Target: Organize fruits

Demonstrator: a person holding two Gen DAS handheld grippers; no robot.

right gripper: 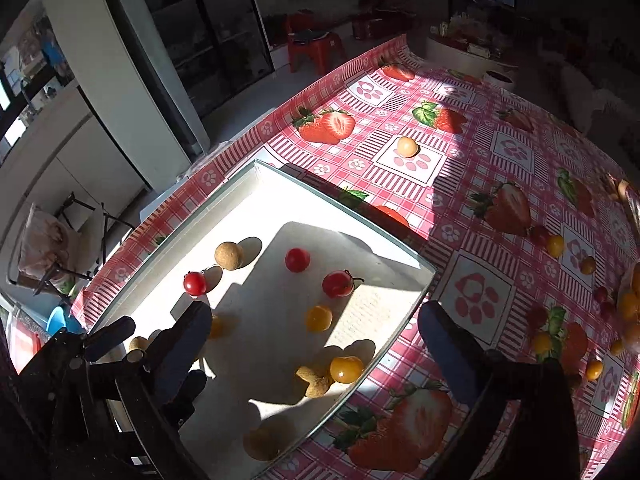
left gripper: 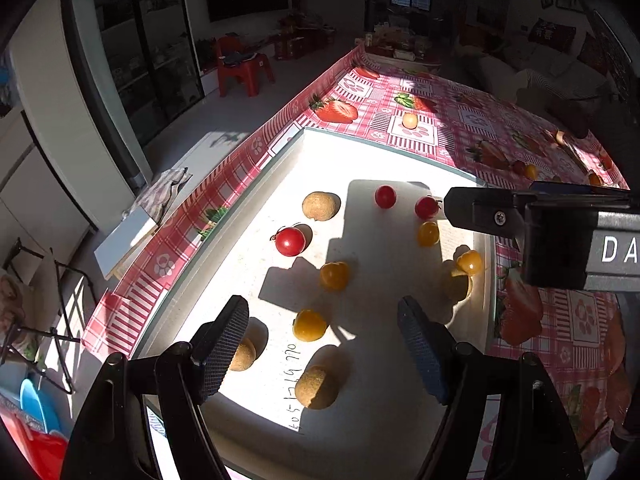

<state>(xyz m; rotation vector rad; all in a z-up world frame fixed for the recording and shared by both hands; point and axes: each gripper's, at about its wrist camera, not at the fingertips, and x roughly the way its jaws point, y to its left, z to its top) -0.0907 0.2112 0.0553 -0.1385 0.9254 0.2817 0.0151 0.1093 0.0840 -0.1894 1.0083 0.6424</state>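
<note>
We hold both tongs, left (left gripper: pixel 324 354) and right (right gripper: pixel 316 354), wide and empty; tray (right gripper: pixel 280 172) holds many fruits, others remain scattered across the tabletop (right gripper: pixel 480 152).

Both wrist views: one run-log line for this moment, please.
left gripper: open, empty | right gripper: open, empty | white tray: red tomatoes, yellow tomatoes, brown fruits
</note>
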